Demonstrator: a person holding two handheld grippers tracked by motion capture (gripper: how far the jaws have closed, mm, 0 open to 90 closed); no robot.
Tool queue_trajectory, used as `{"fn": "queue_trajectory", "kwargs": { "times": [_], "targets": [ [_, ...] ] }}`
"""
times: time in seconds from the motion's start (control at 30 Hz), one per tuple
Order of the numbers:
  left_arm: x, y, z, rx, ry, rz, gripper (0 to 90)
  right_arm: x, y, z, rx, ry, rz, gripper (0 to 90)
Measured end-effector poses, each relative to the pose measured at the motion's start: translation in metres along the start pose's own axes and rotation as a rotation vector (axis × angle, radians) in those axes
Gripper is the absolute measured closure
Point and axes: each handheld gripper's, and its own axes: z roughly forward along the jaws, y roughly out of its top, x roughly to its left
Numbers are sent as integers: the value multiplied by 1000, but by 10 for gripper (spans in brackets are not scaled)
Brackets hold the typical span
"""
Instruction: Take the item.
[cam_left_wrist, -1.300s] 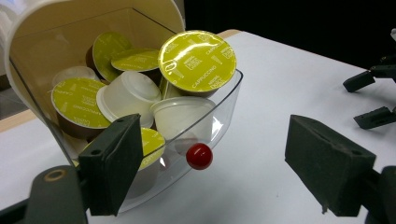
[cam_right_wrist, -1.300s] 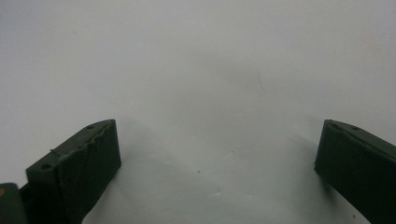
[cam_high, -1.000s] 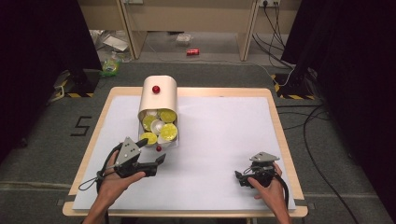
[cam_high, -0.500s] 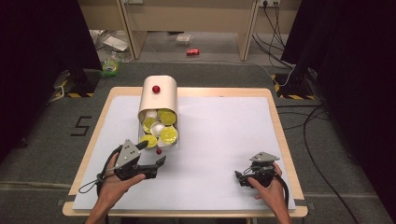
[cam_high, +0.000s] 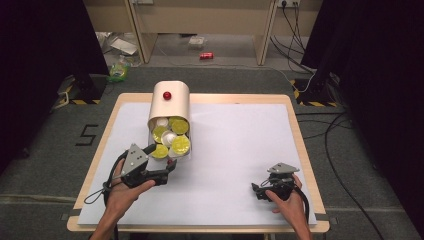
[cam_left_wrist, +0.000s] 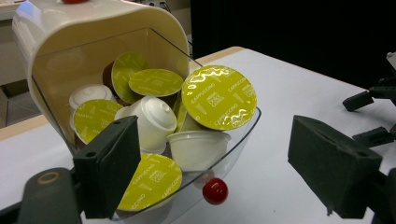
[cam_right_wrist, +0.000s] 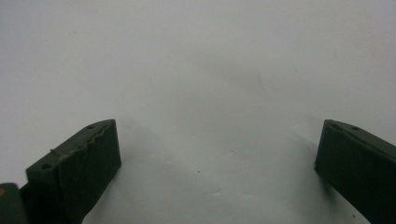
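Gaping wide, both hand-held grippers (cam_high: 167, 161) (cam_high: 255, 190) grasp nothing; capsules (cam_left_wrist: 218, 96) hide the dispenser's (cam_left_wrist: 93, 32) depths.

Container (cam_left_wrist: 93, 28): top cut off by the left gripper view's upper edge.
Capsules (cam_left_wrist: 154, 116): the back ones hidden behind the front ones.
Floor litter (cam_high: 206, 55): too small to identify.

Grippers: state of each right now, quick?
Left gripper: open, empty, jaws pointed at the capsule container and its red knob.
Right gripper: open, empty, over the bare white table cover.
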Motion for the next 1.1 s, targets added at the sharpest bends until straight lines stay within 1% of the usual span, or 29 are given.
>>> {"fn": "queue_trajectory", "kwargs": {
  "times": [0.2,0.33,0.6,0.67,0.7,0.77,0.83,1.0,1.1],
  "targets": [
    [0,5,6,3,6,3,163,0,0,0,0,0,1,7],
    [1,7,10,3,1,2,162,0,0,0,-1,-1,-1,7],
    [1,7,14,11,-3,-2,159,0,0,0,-1,-2,-8,10],
    [1,7,15,8,-5,-1,158,1,0,-1,-8,-7,-13,22],
    [1,7,15,5,-4,-3,157,2,-1,-2,-17,-1,-26,53],
    [0,8,16,5,-7,-6,157,3,-1,-2,-20,4,-24,68],
    [0,9,18,8,-11,-3,156,3,-2,-3,-24,8,-33,83],
    [-1,13,21,6,-4,-6,156,2,-2,-3,-24,14,-29,82],
    [-1,14,26,17,7,-5,155,2,-2,-3,-24,16,-27,81]
  ]
}}
